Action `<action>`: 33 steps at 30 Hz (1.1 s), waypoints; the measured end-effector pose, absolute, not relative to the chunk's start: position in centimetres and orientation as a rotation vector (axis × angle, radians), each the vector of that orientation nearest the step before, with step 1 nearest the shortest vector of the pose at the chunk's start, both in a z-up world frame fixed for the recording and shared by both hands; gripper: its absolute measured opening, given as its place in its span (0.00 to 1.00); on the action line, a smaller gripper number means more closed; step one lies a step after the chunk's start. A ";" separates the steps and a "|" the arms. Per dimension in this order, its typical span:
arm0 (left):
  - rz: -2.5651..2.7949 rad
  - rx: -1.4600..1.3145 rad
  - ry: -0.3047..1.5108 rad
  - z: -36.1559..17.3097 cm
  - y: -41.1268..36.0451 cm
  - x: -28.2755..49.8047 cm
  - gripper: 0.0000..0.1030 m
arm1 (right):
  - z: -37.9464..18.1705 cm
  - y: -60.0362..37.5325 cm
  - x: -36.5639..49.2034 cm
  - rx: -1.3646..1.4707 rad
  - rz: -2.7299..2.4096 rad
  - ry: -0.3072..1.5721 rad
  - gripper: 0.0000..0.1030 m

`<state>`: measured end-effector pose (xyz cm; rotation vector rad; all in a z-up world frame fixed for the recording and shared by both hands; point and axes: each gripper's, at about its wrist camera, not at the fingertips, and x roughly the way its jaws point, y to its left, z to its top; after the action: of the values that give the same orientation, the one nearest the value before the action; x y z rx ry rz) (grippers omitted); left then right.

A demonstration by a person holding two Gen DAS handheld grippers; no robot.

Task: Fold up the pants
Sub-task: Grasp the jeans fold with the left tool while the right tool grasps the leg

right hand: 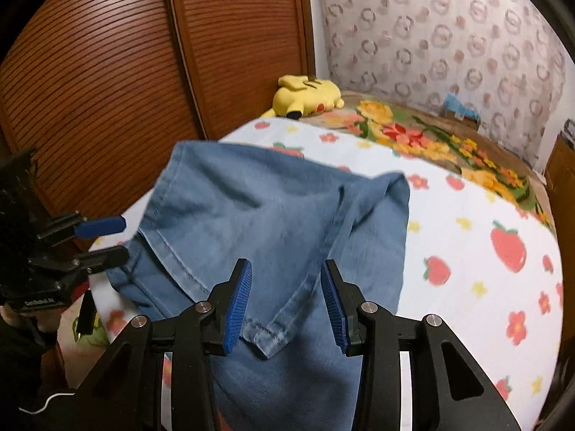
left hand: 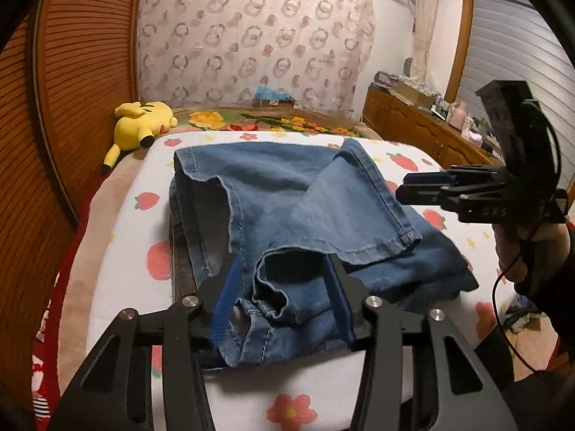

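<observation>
Right now I have the pants point(left hand: 298, 215) lying partly folded on the bed point(left hand: 118, 237), long axis running away from me toward the plush toy point(left hand: 142, 122). My left tongs point(left hand: 284, 298) stand apart, straddling a bunched hem without pinching it. My right tongs point(right hand: 285, 298) are apart too, above the other hem corner, probably not touching; that view is blurred. Left is nearer its cloth
</observation>
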<state>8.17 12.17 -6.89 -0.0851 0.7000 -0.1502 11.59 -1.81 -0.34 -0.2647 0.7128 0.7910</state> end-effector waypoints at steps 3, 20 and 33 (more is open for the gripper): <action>-0.152 -0.070 0.726 -7.5 11.9 8.4 0.40 | -0.9 -0.9 11.5 -0.260 0.781 0.735 0.40; -0.157 -0.109 0.715 -8.6 12.1 8.2 0.10 | -2.8 -1.9 12.9 -0.209 0.779 0.820 0.19; -0.195 -0.118 0.625 -5.1 11.7 5.4 0.07 | 6.0 -0.5 13.1 -0.261 0.888 0.592 0.05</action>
<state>5.39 11.71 -5.11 -0.1177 0.6247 -0.1953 13.13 -0.47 5.98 -0.2613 0.5916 0.8875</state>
